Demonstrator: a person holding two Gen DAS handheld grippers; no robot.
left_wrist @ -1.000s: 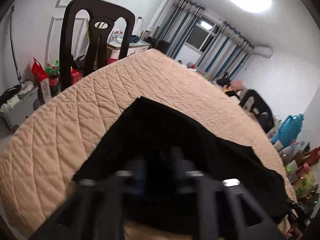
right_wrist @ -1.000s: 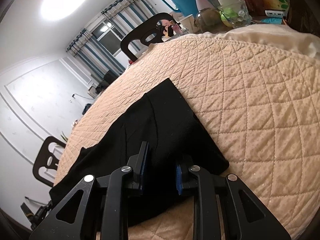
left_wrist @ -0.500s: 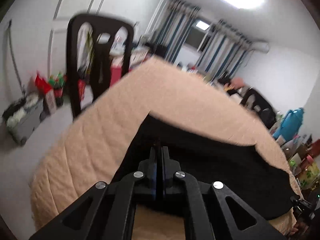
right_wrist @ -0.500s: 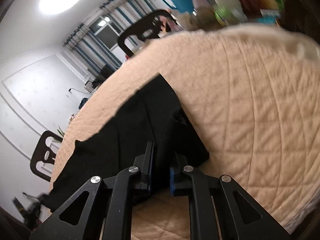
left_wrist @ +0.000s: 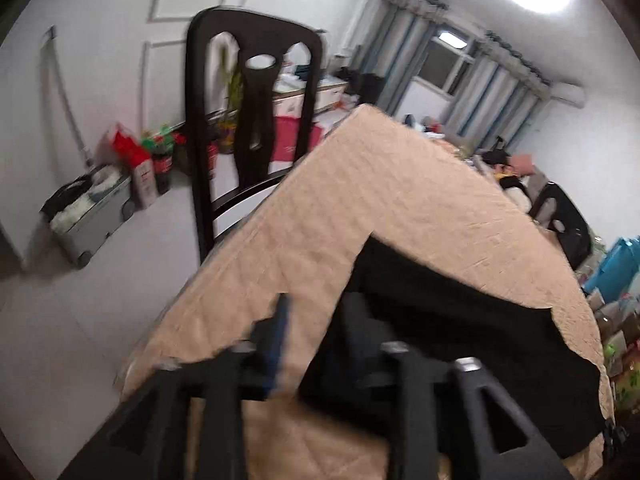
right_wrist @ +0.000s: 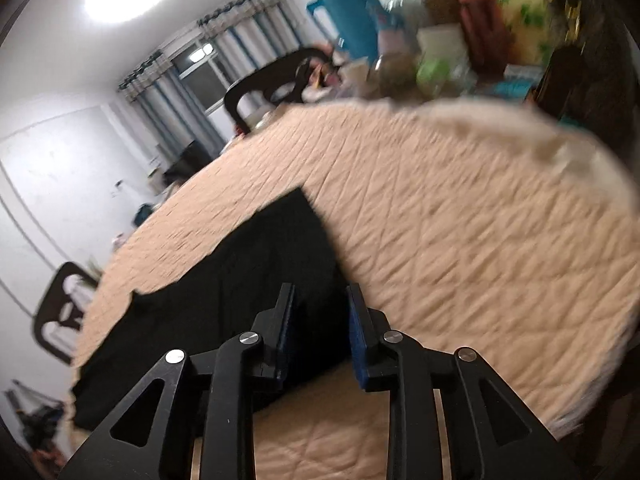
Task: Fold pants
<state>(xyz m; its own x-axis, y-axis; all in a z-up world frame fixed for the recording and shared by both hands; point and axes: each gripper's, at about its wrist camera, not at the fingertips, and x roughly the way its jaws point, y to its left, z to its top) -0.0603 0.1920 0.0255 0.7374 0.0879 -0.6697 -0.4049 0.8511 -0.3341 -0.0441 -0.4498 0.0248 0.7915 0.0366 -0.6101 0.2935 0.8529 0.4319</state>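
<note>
Since half a second ago, both grippers have spread apart. Left wrist view: left gripper (left_wrist: 316, 316) stands parted over the black fabric pants' (left_wrist: 460, 344) folded corner, which lies flat on the beige quilted table cover (left_wrist: 400, 184). Right wrist view: right gripper (right_wrist: 320, 312) gapes over the pants (right_wrist: 240, 280), dark, matte, straight-edged, on the diamond-stitched cover (right_wrist: 460, 220).

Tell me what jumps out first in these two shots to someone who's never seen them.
The black pants lying folded flat on the tan quilted cover, with both pairs of open tongs, left and right, poised at their near edge. Next, the tall black chair at the table's left side, then the teal jug among the clutter beyond.
</note>
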